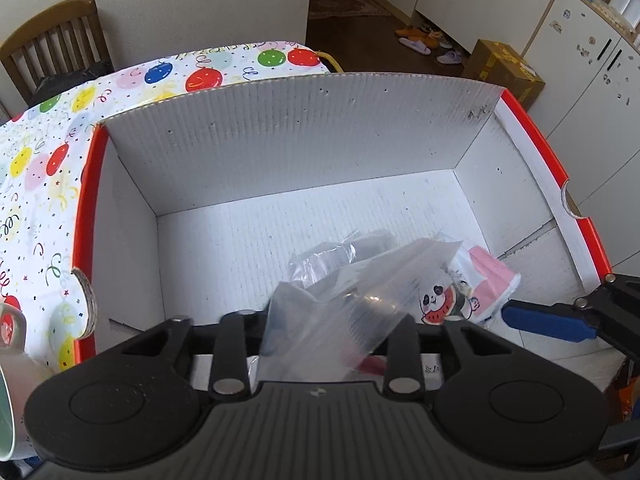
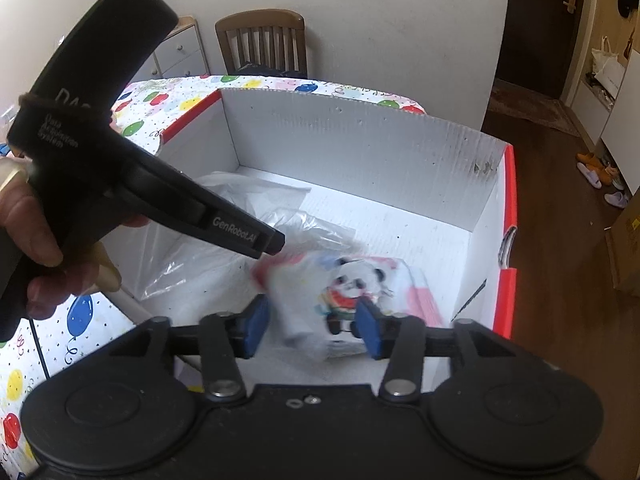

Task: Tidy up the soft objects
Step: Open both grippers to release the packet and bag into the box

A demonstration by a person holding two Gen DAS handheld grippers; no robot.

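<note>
A white cardboard box point(image 1: 280, 140) with red outer sides stands on the balloon-print tablecloth; it also shows in the right wrist view point(image 2: 360, 136). Inside lie a clear plastic bag point(image 1: 344, 308) with dark items and a white and pink panda-print pack point(image 1: 460, 292). My left gripper point(image 1: 328, 340) is low over the clear bag, which covers its fingers. My right gripper point(image 2: 314, 326) is open, its blue pads point(image 2: 256, 320) on either side of the blurred panda pack point(image 2: 352, 280), apart from it. The clear bag point(image 2: 256, 220) lies to the left.
The tablecloth point(image 1: 48, 168) extends left of the box. A wooden chair point(image 2: 262, 40) stands behind the table. A mug rim point(image 1: 8, 360) is at the left edge. Cabinets, slippers and a cardboard carton point(image 1: 504, 72) are on the floor at right.
</note>
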